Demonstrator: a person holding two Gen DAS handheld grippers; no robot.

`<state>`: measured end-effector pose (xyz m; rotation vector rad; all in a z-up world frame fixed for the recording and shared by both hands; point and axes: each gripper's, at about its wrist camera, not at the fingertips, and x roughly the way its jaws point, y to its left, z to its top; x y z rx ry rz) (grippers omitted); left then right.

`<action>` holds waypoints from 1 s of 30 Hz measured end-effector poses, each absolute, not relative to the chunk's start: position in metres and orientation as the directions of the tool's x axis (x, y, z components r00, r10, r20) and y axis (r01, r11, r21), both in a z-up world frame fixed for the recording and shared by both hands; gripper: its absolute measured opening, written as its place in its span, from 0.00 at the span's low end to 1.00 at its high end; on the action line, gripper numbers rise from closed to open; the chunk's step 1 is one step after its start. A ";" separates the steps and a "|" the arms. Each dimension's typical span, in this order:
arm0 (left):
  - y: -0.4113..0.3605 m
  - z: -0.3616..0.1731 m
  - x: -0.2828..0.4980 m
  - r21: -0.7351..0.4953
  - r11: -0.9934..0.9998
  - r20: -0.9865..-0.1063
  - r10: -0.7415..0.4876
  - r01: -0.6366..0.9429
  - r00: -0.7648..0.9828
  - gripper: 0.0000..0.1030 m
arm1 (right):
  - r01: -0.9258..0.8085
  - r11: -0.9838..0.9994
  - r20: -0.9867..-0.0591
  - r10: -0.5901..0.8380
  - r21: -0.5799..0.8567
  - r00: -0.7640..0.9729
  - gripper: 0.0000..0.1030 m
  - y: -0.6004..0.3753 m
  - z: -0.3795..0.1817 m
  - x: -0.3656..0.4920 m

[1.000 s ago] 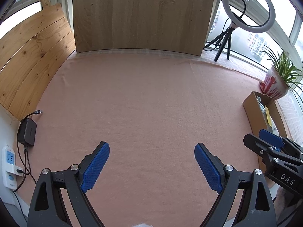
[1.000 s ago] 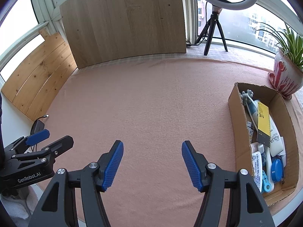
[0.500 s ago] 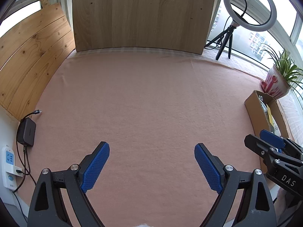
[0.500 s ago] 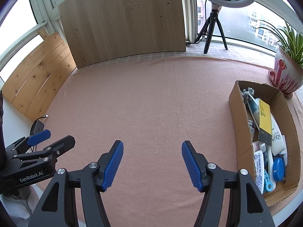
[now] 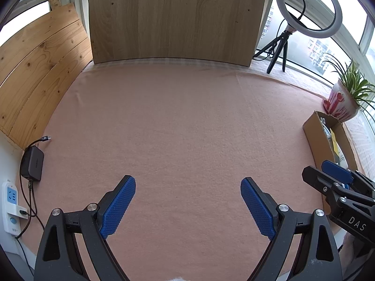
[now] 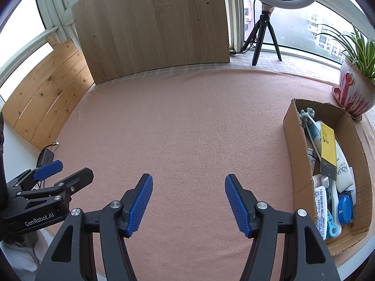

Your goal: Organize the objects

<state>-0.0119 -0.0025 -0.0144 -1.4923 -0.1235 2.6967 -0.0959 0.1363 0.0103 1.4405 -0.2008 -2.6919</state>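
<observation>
1. My left gripper (image 5: 188, 201) and right gripper (image 6: 188, 202) both stand wide apart over the pink felt cloth (image 6: 187, 128), holding nothing.
2. The open brown cardboard box (image 6: 295, 145) sits far right, packed with toiletries; labels are mostly unreadable.
3. From the left wrist, its contents are nearly hidden behind the box wall (image 5: 315, 135).

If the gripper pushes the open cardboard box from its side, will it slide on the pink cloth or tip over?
The cardboard box would probably slide rather than tip: it is long and low, and the items lie flat inside. The fuzzy pink cloth may drag or wrinkle under it. Its thin side wall, with a torn upper edge, looks likely to bend inward if pushed near the top.
</observation>
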 end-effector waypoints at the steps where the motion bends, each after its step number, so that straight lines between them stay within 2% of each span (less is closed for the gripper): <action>1: -0.003 -0.014 -0.012 -0.098 -0.995 -0.843 0.088 -0.011 -0.531 0.91 | 0.010 -0.988 -0.822 -0.134 0.154 -0.554 0.59 0.136 0.010 -0.096; 30: 0.001 -0.022 -0.020 -0.101 -0.995 -0.842 0.094 -0.016 -0.531 0.91 | 0.009 -0.988 -0.827 -0.135 0.155 -0.546 0.59 0.139 0.003 -0.097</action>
